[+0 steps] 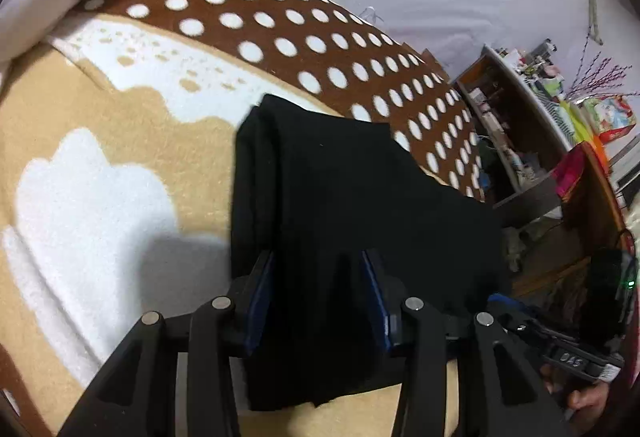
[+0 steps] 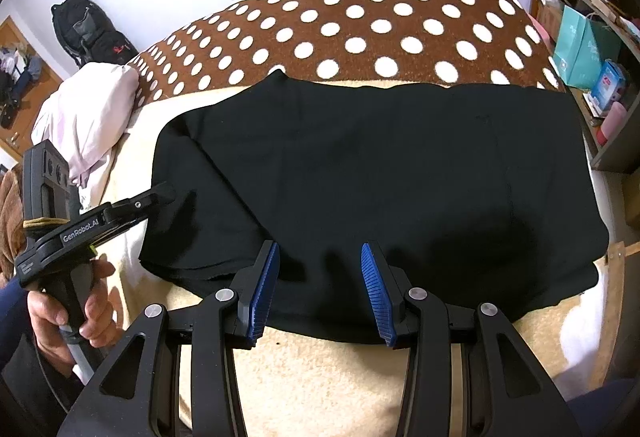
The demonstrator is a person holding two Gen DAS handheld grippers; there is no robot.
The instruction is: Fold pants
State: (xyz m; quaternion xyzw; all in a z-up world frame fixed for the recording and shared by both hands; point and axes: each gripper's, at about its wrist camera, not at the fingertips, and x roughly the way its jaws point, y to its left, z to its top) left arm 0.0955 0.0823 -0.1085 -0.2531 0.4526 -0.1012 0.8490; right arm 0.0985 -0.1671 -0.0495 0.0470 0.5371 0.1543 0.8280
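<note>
Black pants [image 2: 380,177] lie folded into a wide flat rectangle on a beige and white blanket [image 2: 320,377] with a brown polka-dot band. My right gripper [image 2: 320,249] hovers open over their near edge, its blue pads apart and nothing clasped. My left gripper [image 2: 166,193], held by a hand [image 2: 92,309], points at the pants' left end. In the left wrist view the pants [image 1: 360,197] run away from me as a long stack. The left gripper [image 1: 318,261] stands wide open there; black cloth lies between its fingers, with no clear pinch.
A pale pink pillow [image 2: 92,109] and a black backpack [image 2: 88,29] sit at the bed's left. Cluttered shelves [image 1: 512,125] and a teal bag [image 2: 580,45] stand just past the bed's right edge. Another hand [image 1: 580,401] shows at the lower right.
</note>
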